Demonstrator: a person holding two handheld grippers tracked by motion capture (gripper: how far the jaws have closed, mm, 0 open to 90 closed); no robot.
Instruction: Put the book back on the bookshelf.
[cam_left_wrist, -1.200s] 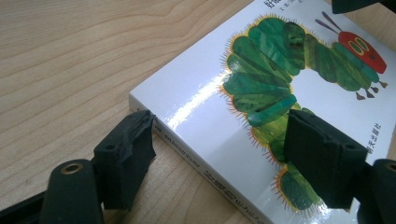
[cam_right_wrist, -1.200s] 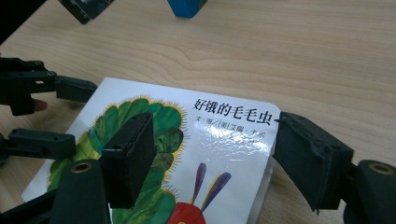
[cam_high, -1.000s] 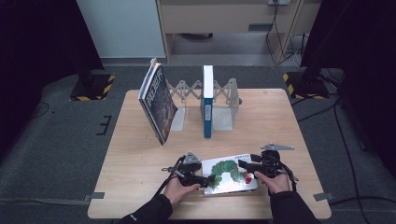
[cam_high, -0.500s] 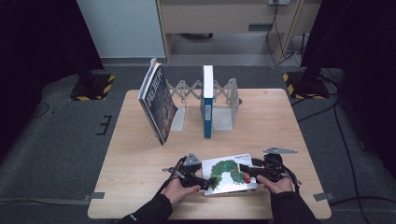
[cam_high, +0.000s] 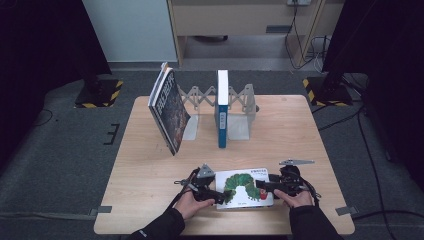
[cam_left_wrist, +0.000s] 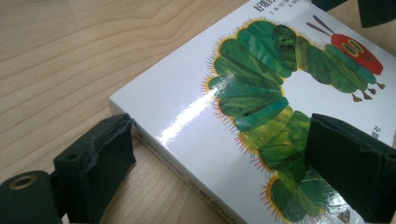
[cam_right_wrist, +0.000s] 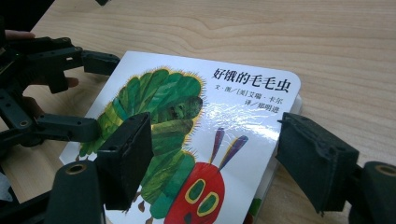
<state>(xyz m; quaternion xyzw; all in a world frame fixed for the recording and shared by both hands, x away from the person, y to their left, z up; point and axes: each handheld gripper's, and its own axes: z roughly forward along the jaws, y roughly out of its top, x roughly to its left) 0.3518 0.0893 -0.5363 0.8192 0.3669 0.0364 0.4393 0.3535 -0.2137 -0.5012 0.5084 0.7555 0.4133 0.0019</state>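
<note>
Lies flat at lower centre, picture book (cam_high: 245, 187) released by just-widened left claw (cam_high: 220, 196), straddled loosely by spread right claw (cam_high: 257, 186).

The picture book (cam_high: 245, 188) lies flat on the table (cam_high: 145, 165), before the book rack (cam_high: 240, 107).

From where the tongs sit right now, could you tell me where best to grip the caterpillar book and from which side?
Grip the caterpillar book by its short edges, one tong from each end. It lies flat on the table, so only its thin sides offer purchase. The left tongs already straddle the spine corner, one jaw below the edge, one over the cover; their jaws have just been opening. The right tongs stand open over the far end.
</note>
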